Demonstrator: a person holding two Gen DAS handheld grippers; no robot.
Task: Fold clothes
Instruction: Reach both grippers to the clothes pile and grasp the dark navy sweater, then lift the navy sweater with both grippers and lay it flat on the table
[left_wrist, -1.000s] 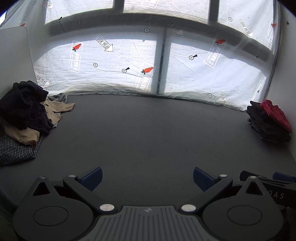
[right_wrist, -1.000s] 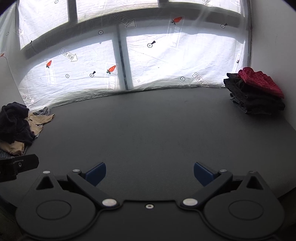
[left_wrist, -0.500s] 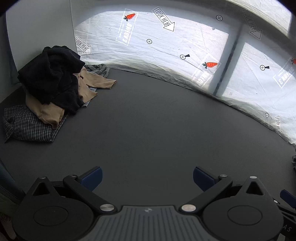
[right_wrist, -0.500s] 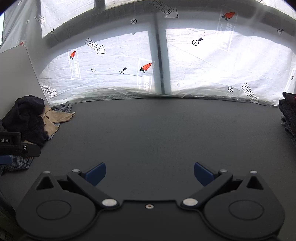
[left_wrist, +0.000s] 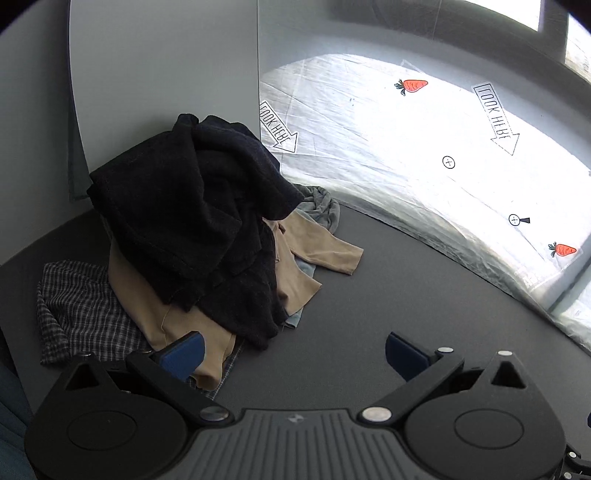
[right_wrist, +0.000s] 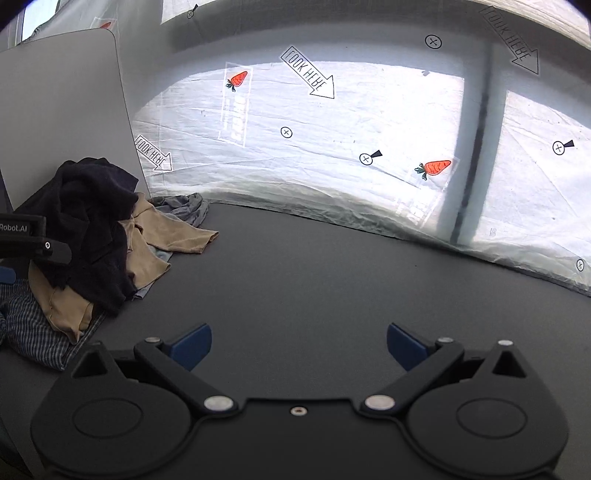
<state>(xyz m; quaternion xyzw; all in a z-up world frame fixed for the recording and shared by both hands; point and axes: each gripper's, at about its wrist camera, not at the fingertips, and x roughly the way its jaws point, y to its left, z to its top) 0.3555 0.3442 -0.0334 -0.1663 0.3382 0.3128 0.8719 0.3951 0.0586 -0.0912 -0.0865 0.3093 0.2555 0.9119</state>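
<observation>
A heap of unfolded clothes lies at the table's left end: a dark navy garment (left_wrist: 192, 221) on top, a tan garment (left_wrist: 314, 251) under it, a checked shirt (left_wrist: 81, 310) at the near left and a grey piece (left_wrist: 321, 206) at the back. The heap also shows in the right wrist view, with the navy garment (right_wrist: 85, 221) on top. My left gripper (left_wrist: 293, 354) is open and empty, its left finger just over the heap's near edge. My right gripper (right_wrist: 299, 345) is open and empty over bare table, right of the heap.
The dark grey table (left_wrist: 406, 295) extends to the right. A plastic-covered window (right_wrist: 332, 147) runs along the back edge. A grey partition panel (left_wrist: 162, 74) stands behind the heap. The left gripper's body (right_wrist: 22, 240) shows at the right wrist view's left edge.
Both grippers have swung left toward the heap. The left gripper has come close to it. The folded stack at the right has left both views. Both grippers stayed open.
</observation>
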